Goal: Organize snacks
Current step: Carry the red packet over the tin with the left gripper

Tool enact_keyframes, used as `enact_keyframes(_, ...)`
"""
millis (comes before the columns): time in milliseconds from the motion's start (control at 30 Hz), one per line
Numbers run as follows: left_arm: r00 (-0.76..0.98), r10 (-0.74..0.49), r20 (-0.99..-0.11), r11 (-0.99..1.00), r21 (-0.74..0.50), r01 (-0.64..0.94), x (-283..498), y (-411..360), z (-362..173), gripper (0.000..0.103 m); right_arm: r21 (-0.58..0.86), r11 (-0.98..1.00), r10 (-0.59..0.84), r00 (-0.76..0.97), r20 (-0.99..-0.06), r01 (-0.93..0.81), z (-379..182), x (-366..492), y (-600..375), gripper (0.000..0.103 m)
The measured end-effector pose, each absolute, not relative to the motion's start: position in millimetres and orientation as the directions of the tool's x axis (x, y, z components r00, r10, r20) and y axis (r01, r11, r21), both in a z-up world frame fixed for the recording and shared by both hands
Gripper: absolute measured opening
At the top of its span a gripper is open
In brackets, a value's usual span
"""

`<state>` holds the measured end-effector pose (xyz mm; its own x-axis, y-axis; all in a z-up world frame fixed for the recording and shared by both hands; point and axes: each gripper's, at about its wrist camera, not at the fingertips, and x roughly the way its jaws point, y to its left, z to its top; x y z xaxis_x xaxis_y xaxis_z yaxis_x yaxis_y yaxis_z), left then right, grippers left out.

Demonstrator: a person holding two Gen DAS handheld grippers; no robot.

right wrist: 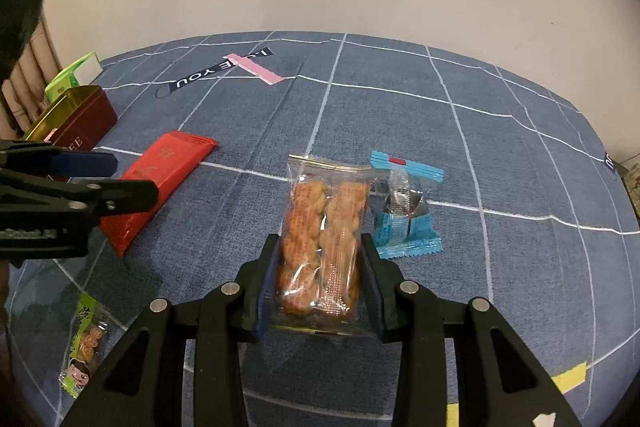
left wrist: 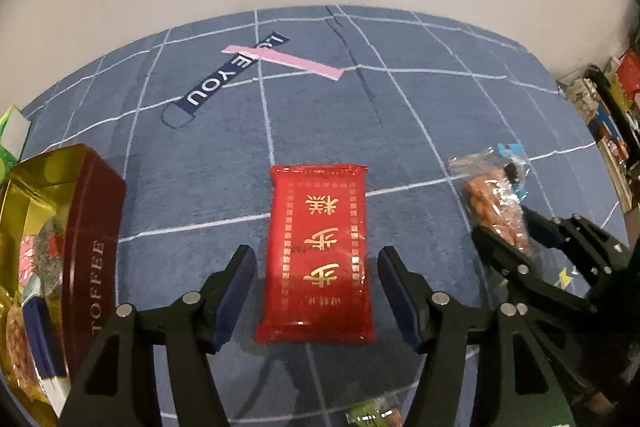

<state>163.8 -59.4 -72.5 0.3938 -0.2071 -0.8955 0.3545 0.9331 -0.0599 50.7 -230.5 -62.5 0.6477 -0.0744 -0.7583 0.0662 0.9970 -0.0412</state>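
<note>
While the right gripper [right wrist: 320, 267] pinches the clear twist-snack packet [right wrist: 320, 247], seemingly bound for the toffee tin [left wrist: 92, 227], the left gripper [left wrist: 316, 291] straddles the red packet [left wrist: 318, 251], unclenched

Your left gripper [left wrist: 316, 291] hangs low, jaws spread wide with a pad on each side of the red pack [left wrist: 318, 251], touching neither side. Your right gripper [right wrist: 320, 279] is just to its right, pads pressed on both sides of the twist bag [right wrist: 320, 247].
</note>
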Motion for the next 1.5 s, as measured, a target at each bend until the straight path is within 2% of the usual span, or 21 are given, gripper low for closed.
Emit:
enact_keyframes(367, 0.397, -0.197, -0.897, 0.934, -0.048, 0.354, 169, -64, -82, 0.064, -0.045, 0.997, -0.078, 0.648, -0.758, 0.067, -63, 50, -230, 0.035)
enact_keyframes(467, 0.408, -0.183, -0.895, 0.934, -0.028, 0.356, 167, -64, -81, 0.051, -0.046, 0.997, -0.079, 0.648, -0.758, 0.067, -63, 51, -230, 0.035)
enact_keyframes(567, 0.404, -0.184, -0.896, 0.935, -0.032, 0.354, 167, -62, -80, 0.046, -0.046, 0.997, -0.079, 0.648, -0.758, 0.067, -63, 51, -230, 0.035)
enact_keyframes(1100, 0.422, -0.154, -0.893, 0.946, -0.010, 0.323, 144, -45, -66, 0.045, -0.048, 0.997, -0.080, 0.648, -0.758, 0.067, -63, 51, -230, 0.035)
enact_keyframes(1500, 0.484, -0.159, -0.860, 0.950, 0.001, 0.314, 117, -21, -18, 0.045, -0.055, 0.996, -0.085, 0.647, -0.758, 0.066, -63, 52, -229, 0.035)
